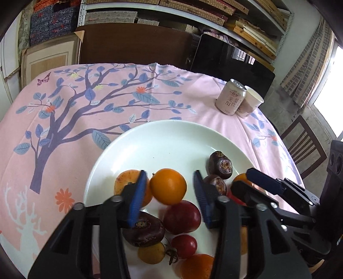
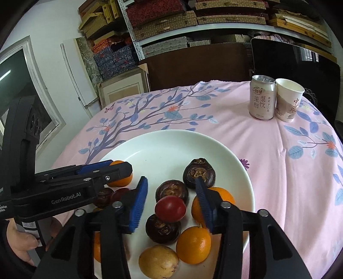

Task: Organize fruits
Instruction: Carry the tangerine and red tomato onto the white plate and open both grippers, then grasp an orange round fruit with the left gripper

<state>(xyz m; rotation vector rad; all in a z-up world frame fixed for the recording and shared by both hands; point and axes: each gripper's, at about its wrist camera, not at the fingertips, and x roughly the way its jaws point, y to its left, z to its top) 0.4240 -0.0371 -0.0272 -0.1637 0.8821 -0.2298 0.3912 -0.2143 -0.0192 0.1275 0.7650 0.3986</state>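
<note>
while both pairs of blue-padded fingers stand apart with nothing pressed between them, the left gripper (image 1: 169,193) hangs over the near half of a white plate (image 1: 171,137), and an orange (image 1: 168,185) sits loose in the gap between its pads, touching neither as far as the view shows. the right gripper (image 2: 171,193) is likewise parted to a moderate width, with a small red tomato (image 2: 170,208) framed between its fingers but clear of both pads.

just around the left gripper's fingers lie a second orange (image 1: 126,182) partly behind the left pad, a dark brown water chestnut (image 1: 143,231) below it, a larger red tomato (image 1: 182,216), a smaller red one (image 1: 184,245) and a yellow fruit (image 1: 151,253). two more water chestnuts (image 1: 220,164) sit toward the plate's right side.

from the right wrist, water chestnuts (image 2: 171,191) cluster under and behind the tomato, one more (image 2: 199,175) farther back against the right pad, with oranges (image 2: 194,244) near the right finger and a yellowish-brown fruit (image 2: 158,261) at the near rim. the left gripper reaches in from the left of this view, its tip over an orange (image 2: 120,182), and a hand (image 2: 19,242) grips its handle.

all the fruit is on the plate, which rests on a pink tablecloth (image 2: 268,150) printed with a blue-leaved tree. at the far right of the table a drink can (image 2: 261,96) stands touching a paper cup (image 2: 288,99). shelves of boxes (image 2: 193,19) line the wall behind.
</note>
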